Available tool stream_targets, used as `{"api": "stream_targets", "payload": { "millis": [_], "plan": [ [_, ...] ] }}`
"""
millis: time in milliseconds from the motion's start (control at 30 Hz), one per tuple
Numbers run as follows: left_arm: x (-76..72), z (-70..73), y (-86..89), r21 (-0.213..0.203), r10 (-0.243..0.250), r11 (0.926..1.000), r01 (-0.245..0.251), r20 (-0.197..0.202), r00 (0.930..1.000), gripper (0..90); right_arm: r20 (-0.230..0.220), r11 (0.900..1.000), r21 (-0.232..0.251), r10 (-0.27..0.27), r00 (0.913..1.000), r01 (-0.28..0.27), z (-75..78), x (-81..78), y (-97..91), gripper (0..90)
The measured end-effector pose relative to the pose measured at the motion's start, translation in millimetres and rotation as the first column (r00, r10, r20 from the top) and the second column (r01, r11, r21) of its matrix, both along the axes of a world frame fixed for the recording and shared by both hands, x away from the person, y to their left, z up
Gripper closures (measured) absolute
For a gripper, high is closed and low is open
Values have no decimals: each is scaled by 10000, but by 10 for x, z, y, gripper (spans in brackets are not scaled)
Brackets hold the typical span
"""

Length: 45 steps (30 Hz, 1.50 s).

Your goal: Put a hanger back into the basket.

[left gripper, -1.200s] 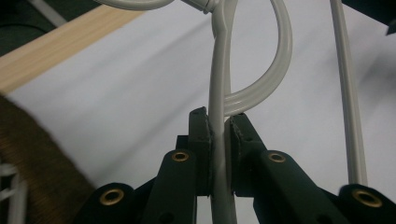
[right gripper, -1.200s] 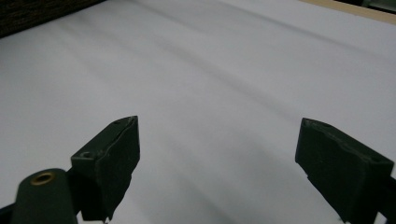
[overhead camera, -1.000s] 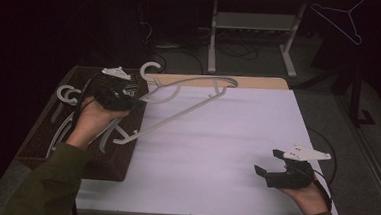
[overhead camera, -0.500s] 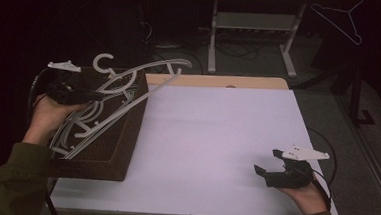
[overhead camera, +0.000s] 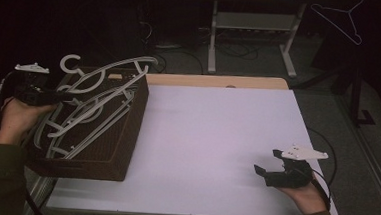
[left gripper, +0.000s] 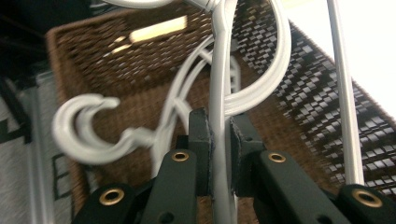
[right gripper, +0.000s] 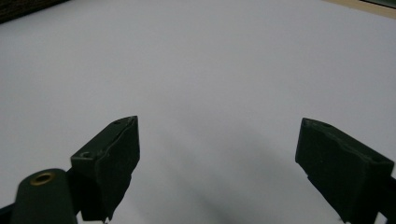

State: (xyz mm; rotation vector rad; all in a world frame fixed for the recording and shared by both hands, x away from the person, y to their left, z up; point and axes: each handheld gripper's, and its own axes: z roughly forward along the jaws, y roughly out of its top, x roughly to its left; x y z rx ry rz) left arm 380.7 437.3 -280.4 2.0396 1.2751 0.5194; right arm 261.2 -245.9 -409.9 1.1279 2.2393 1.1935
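A brown wicker basket (overhead camera: 127,133) stands at the table's left edge with several white plastic hangers in it. My left gripper (overhead camera: 54,97) is at the basket's left rim, shut on the thin bar of a white hanger (overhead camera: 111,70) that arches over the basket. In the left gripper view the pads (left gripper: 200,140) pinch that hanger's bar (left gripper: 219,112) above the basket's weave (left gripper: 299,93), with a white hook (left gripper: 84,133) to the left. My right gripper (overhead camera: 268,162) rests open near the table's front right corner, its fingers (right gripper: 112,158) wide apart over the bare white tabletop (right gripper: 210,70).
The white table (overhead camera: 217,134) stretches between basket and right gripper. A wire hanger (overhead camera: 341,19) hangs at the far right. A metal table frame (overhead camera: 253,31) and cables stand on the dark floor behind. The table's right edge drops to the floor.
My left gripper has carried the white hanger leftward, from over the table's left part to above the basket's left rim. The right gripper has stayed in place.
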Motion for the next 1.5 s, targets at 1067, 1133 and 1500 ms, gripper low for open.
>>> {"api": "stream_targets", "payload": {
  "millis": [1067,1133,1500],
  "plan": [
    [-83,-291,367,136,763,9970,-760,-229,9968,531,39,9999,-12,-171,9998,171,3,-2,-15,137],
    [-92,-283,348,-58,716,9974,-717,-193,9972,494,53,9999,5,-157,9999,156,8,-2,-15,137],
    [-122,-216,2,-1458,-27,9893,95,469,9989,337,248,9997,224,-81,9997,75,79,30,-5,137]
  ]
}}
